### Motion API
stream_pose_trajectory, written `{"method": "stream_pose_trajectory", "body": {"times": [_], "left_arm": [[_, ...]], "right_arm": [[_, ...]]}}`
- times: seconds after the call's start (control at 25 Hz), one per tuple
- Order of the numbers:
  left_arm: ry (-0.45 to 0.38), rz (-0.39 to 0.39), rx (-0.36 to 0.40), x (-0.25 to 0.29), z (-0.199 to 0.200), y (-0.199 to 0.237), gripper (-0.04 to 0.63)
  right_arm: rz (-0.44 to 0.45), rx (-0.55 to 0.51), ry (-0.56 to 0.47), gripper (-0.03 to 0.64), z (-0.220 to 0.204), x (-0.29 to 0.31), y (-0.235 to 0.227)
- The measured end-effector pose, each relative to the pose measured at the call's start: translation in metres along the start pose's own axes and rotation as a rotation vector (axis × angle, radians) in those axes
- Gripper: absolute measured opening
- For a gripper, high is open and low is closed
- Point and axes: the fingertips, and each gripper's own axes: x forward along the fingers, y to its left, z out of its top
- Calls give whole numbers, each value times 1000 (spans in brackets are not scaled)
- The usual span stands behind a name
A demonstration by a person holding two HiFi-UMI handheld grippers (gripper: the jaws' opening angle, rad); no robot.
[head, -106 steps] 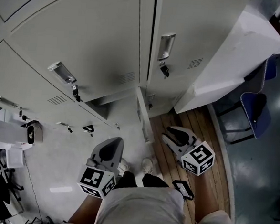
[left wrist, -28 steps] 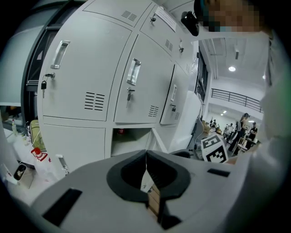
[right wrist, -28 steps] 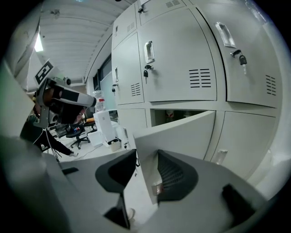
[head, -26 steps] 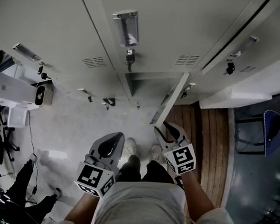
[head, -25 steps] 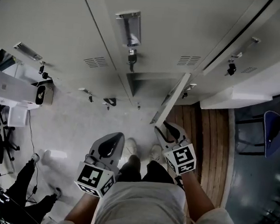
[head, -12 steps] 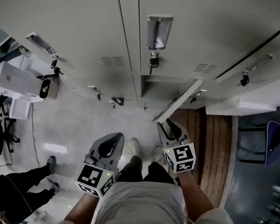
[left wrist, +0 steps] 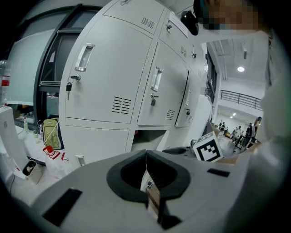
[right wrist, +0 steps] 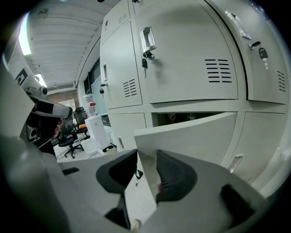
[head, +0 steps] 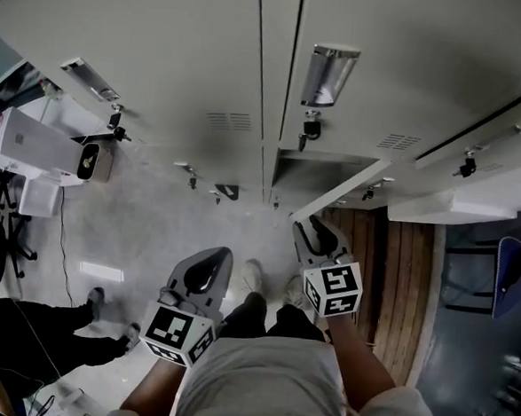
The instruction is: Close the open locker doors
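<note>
While the lockers (head: 164,54) are faced from close by, one low open locker door (head: 341,198) is seen swung out toward the person, hinged at its right side. Its compartment (head: 312,166) lies dark behind it. In the head view the door's free edge is reached by the right gripper (head: 305,231), which is held low and just in front of the person's right knee. In the right gripper view the jaws of that gripper (right wrist: 146,157) are shown well apart, and the door (right wrist: 191,132) is seen with its free edge standing between them. Whether either pad touches the metal cannot be told.

The left gripper (head: 214,260) is held beside the right one, over the pale floor (head: 143,239) and clear of the lockers. In its own view its jaws (left wrist: 146,154) are seen pressed together with nothing between them.

Above the open compartment a closed door is seen with a recessed handle (head: 325,74) and a key (head: 311,126) hanging in its lock. The neighbouring doors on either side are shut. A strip of wooden floor (head: 408,257) is seen to the right of the open door, and a white appliance (head: 33,147) stands at the left. The person's shoes (head: 252,273) are visible between the two grippers, and another person's legs (head: 47,339) are seen at the lower left.
</note>
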Motion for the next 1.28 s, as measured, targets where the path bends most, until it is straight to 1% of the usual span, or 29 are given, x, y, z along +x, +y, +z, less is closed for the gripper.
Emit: {"method": "stream_pose_trajectory", "body": {"times": [0.12, 0.44, 0.76, 1.28], "left_arm": [[-3, 5, 0, 0, 3, 7, 15], [-9, 27, -8, 1, 9, 28, 15], [-19, 28, -12, 9, 18, 38, 15], [-19, 38, -17, 17, 25, 53, 15]], "right_arm": [[11, -19, 10, 135, 2, 8, 2], [38, -32, 3, 97, 15, 30, 8], [61, -53, 13, 60, 26, 45, 4], [63, -46, 16, 51, 42, 70, -4]]}}
